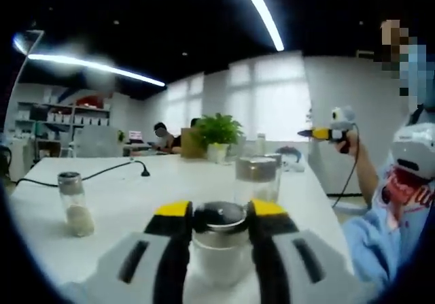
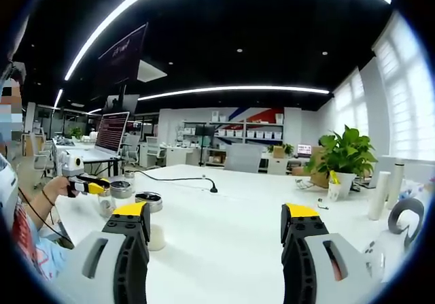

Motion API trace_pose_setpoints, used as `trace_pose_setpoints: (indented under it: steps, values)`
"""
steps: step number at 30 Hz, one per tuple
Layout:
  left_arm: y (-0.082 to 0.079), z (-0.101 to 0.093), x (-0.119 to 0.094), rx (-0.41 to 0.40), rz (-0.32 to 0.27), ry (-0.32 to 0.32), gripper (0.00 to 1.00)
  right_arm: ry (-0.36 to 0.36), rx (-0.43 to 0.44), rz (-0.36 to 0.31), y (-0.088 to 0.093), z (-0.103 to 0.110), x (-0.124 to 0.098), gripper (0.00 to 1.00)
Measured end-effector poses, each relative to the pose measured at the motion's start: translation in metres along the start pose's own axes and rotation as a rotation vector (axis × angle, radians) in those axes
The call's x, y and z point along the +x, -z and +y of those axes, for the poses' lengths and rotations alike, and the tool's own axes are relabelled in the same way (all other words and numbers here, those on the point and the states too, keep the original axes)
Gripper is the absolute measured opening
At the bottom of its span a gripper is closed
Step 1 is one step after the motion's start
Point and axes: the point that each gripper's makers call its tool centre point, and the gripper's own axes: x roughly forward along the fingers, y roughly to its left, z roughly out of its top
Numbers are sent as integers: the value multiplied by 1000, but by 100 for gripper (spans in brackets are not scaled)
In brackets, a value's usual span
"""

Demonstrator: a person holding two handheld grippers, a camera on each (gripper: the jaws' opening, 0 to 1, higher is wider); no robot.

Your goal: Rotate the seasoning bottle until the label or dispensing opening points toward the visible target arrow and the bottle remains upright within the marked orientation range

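A clear glass seasoning bottle [image 1: 219,249] with a metal lid stands upright on the white table [image 1: 136,195] between my left gripper's yellow-tipped jaws. The left gripper [image 1: 221,209] is shut on it at lid height. In the right gripper view the left gripper [image 2: 95,186] shows small at the far left, held by a hand among lidded bottles. My right gripper [image 2: 216,210] hangs above the table [image 2: 224,236] with its jaws wide open and nothing between them. It also shows in the left gripper view [image 1: 319,134], raised at the right in a person's hand.
A second lidded bottle [image 1: 257,178] stands just behind the held one, and a small shaker [image 1: 75,205] stands to the left. A black cable [image 1: 102,173] crosses the table. A potted plant [image 1: 217,137] sits at the far end. A person's sleeve [image 1: 374,243] is at the right.
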Motion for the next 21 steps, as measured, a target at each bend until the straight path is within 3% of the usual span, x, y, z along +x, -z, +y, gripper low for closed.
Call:
trace_pose_setpoints:
  steps: [1,3,6,8,11,13,16,21]
  values:
    - [5,1,0,-19,22,-9,35,-1,-4,2,0,0,0,81]
    - [14,5,0,22,67,-35,40,-2,-4,6,1,1,0,81]
    - [7,6,1,40,34,-64,55,-1,-2,4,1,0,0,81]
    - [3,5,0,34,30,-63,59,1,-3,6,1,0,0,81]
    - [-1,0,-3,28,41,-71,60,-3,-4,9,1,1,0,81]
    - [3,-2,-6,4,84,-98,60,-5,-6,6,1,1,0,81]
    - [-3,-7,-6,-10,73,-110,64,-5,-7,4,0,1,0,81]
    - [5,-10,-7,-60,98,-207,65,6,-12,-7,-3,-2,-3,81]
